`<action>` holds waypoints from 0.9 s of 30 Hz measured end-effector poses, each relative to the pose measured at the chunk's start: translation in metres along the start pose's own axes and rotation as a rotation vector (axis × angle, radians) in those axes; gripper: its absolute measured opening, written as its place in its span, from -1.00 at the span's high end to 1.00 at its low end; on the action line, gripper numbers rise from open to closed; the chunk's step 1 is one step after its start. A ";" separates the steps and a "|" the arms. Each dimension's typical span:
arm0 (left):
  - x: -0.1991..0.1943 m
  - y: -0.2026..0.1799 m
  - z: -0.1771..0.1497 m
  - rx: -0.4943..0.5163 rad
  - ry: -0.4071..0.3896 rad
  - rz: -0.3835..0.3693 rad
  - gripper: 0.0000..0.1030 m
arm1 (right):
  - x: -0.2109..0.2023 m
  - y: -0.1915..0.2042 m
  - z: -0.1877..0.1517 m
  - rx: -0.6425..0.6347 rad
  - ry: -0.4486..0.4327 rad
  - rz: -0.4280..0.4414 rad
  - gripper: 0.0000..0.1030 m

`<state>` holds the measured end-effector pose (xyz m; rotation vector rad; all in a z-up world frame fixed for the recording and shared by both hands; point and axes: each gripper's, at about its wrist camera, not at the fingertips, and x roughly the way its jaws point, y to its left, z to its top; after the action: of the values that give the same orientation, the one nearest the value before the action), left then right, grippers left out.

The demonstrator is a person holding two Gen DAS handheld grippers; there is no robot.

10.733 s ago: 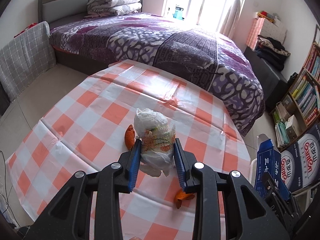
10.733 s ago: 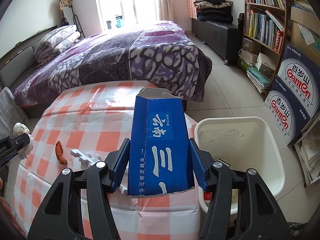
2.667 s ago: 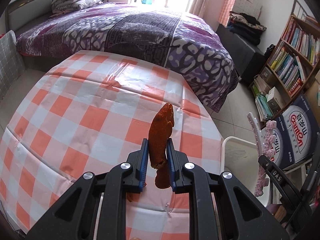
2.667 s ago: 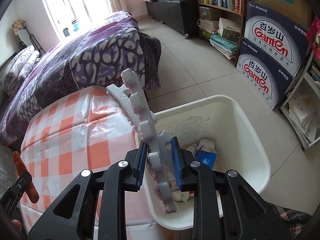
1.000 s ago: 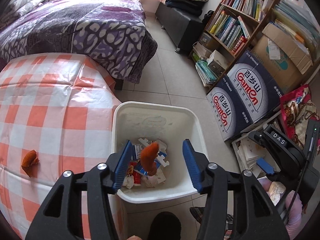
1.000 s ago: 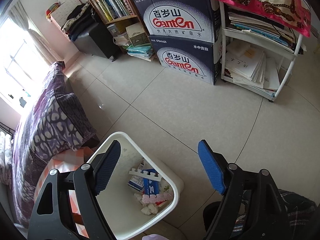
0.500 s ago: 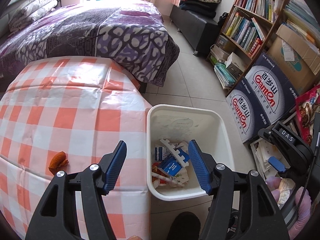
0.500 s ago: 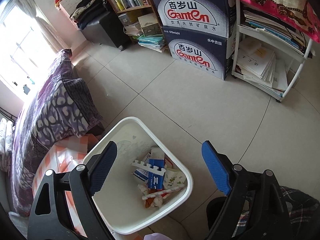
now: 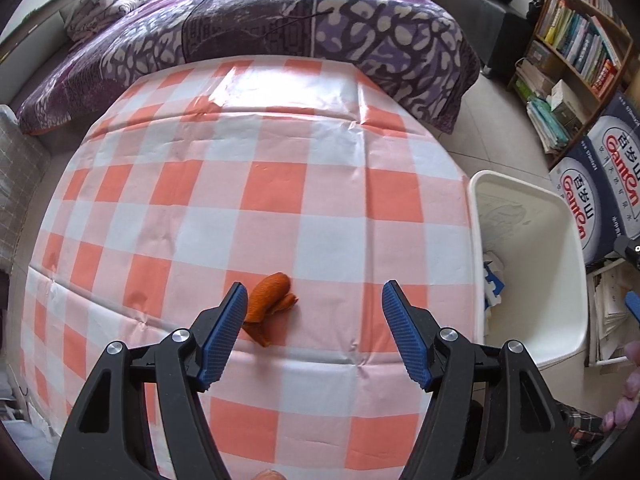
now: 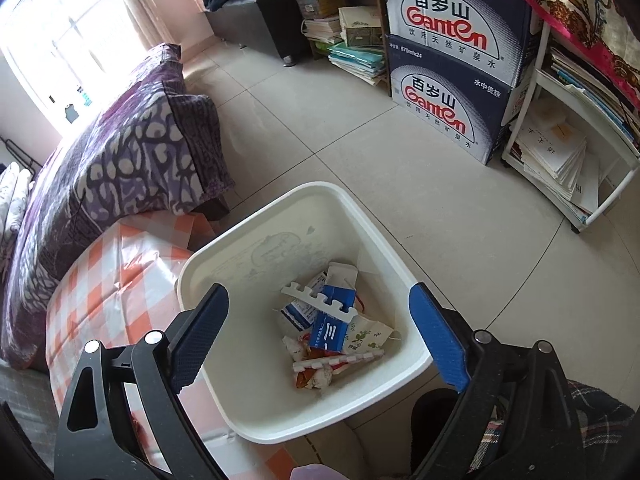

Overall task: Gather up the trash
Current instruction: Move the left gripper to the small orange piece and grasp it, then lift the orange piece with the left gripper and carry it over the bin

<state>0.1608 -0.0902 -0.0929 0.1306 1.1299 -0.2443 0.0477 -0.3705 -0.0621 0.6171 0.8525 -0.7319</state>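
1. The last piece of trash in sight, an orange peel scrap (image 9: 269, 301), lies on the checked tabletop (image 9: 280, 200) near its front edge, well apart from the white bin (image 9: 560, 344) standing on the floor off the tabletop's right side

2. The bin (image 10: 248, 412) already holds a small heap at its bottom: a blue carton (image 10: 332, 324), a white notched foam strip (image 10: 320, 300), a second foam strip (image 10: 336, 360) and crumpled wrappers; by the look of it most of the collecting is done, with only the peel scrap left

3. The left claw (image 9: 316, 308) hangs above the tabletop, tilted steeply downward, jaws parted to a middling width and holding nothing; its jaws have just been opening. The peel scrap sits just inside the left pad rather than centred between the jaws, and no pad presses on it

4. The right claw (image 10: 318, 340) points down over the bin's mouth, spread almost as wide as it goes and empty; its jaws have just been opening too, with nothing between them but the view down to the trash in the bin

5. The next step, as I judge it, is for the left claw to centre on the peel scrap, close on it and carry it across to the bin
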 end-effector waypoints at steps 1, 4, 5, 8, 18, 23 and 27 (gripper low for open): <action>0.006 0.006 -0.001 0.000 0.018 0.008 -0.32 | 0.000 0.006 -0.002 -0.018 0.002 -0.003 -0.72; 0.020 0.022 -0.006 -0.013 0.068 0.011 -0.33 | 0.003 0.021 -0.008 -0.070 0.013 -0.002 -0.74; 0.024 0.027 -0.007 -0.018 0.082 0.007 -0.32 | 0.003 0.025 -0.010 -0.084 0.016 -0.002 -0.74; 0.034 0.038 -0.010 -0.030 0.115 -0.020 -0.32 | 0.008 0.041 -0.016 -0.144 0.033 -0.007 -0.75; 0.050 0.047 -0.017 -0.033 0.136 -0.067 -0.12 | 0.023 0.083 -0.038 -0.287 0.099 0.014 -0.75; 0.052 0.046 -0.018 -0.002 0.121 -0.033 0.28 | 0.024 0.096 -0.047 -0.326 0.095 0.046 -0.75; 0.050 0.057 -0.019 -0.021 0.106 -0.047 0.58 | 0.029 0.106 -0.051 -0.351 0.116 0.042 -0.75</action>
<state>0.1791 -0.0375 -0.1475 0.0994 1.2411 -0.2697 0.1198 -0.2785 -0.0925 0.3636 1.0434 -0.4954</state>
